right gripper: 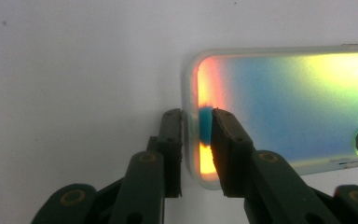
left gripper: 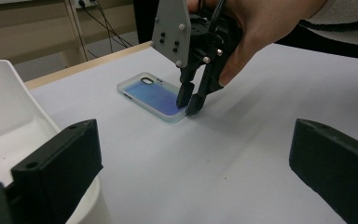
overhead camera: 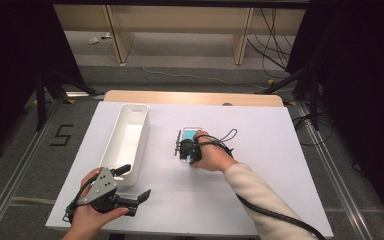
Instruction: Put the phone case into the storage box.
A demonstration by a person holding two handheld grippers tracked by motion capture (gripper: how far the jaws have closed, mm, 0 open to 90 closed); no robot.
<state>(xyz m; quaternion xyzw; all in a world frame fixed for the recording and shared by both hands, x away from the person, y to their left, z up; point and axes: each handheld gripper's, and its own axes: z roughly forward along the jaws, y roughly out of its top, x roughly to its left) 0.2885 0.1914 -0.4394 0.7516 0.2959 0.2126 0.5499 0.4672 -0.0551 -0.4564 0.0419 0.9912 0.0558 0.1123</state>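
Phone case (overhead camera: 192, 133) flat mid-tabletop (overhead camera: 260, 150), long axis toward the far edge, camera hole at the far end. My right hand-held gripper (right gripper: 196, 154) straddles its near short rim, pads look clamped on it. Left hand-held gripper (overhead camera: 136, 183) at the near-left corner, jaws apart, nothing in them. White bin (overhead camera: 126, 141) left of the case, well apart. Grey floor, cables beyond.

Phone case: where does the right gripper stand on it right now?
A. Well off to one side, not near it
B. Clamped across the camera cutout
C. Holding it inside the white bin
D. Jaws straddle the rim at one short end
D: in the right gripper view, the right gripper has one jaw outside and one inside the end rim of the phone case, which lies flat on the table.
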